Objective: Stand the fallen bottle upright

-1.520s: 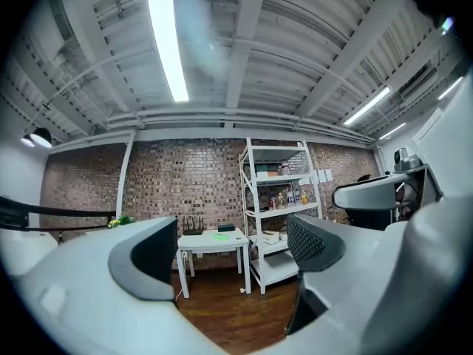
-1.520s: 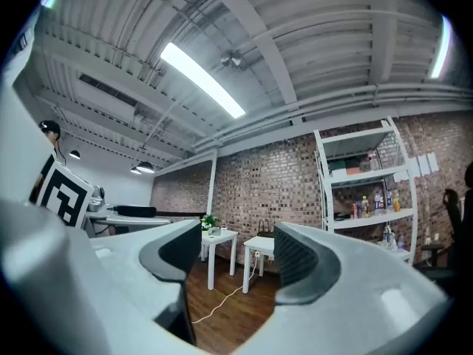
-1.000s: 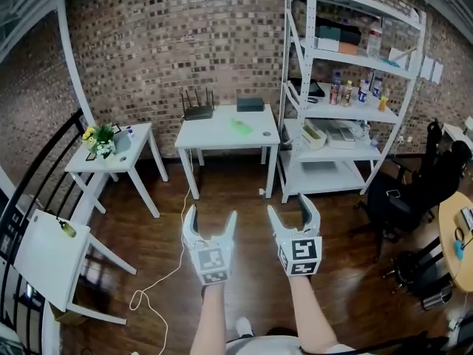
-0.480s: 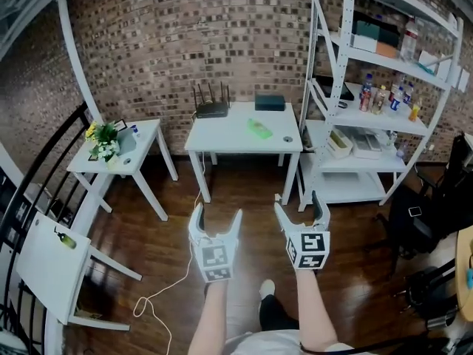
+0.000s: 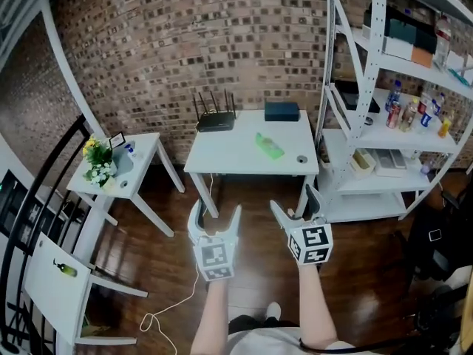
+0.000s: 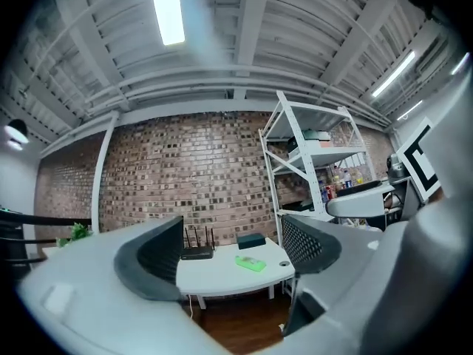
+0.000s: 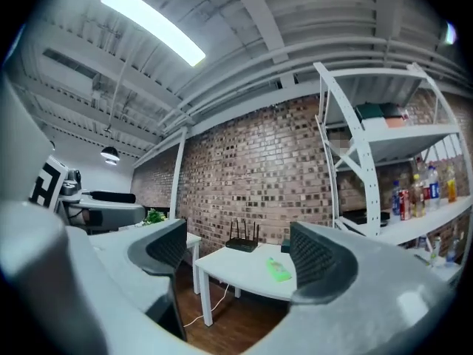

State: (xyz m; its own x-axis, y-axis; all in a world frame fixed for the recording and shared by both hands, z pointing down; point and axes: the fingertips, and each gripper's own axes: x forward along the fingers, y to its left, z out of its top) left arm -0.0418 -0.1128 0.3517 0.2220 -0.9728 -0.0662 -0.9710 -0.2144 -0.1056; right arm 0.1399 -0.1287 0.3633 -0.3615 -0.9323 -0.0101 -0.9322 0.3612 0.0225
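The left gripper (image 5: pixel 215 214) is held level over the wooden floor (image 5: pixel 244 272) with its jaws closing and nothing between them; through the gap, its own view shows only the far table. The right gripper (image 5: pixel 294 202), just beside it, has its jaws spread wide and is likewise empty. Both point toward the white table (image 5: pixel 222 154) against the brick wall, well apart from it. The green bottle (image 5: pixel 269 146) lies flat on the tabletop, right of centre. In the head view its long axis runs on a slant, from the far left down to the near right; which end carries the cap I cannot tell. A black router (image 5: pixel 215 118) and a dark box (image 5: pixel 281 111) sit at the back edge of the table, and a small round object (image 5: pixel 301 159) rests near its front right corner. To the right stands a white shelf unit (image 5: pixel 369 87); its middle shelf carries a row of upright small bottles (image 5: pixel 414 113), and a lower shelf holds a shallow white tray (image 5: pixel 363 161), contents unclear. A flower pot (image 5: pixel 98 154) with yellow blooms stands on the side table (image 5: pixel 140 176) at left
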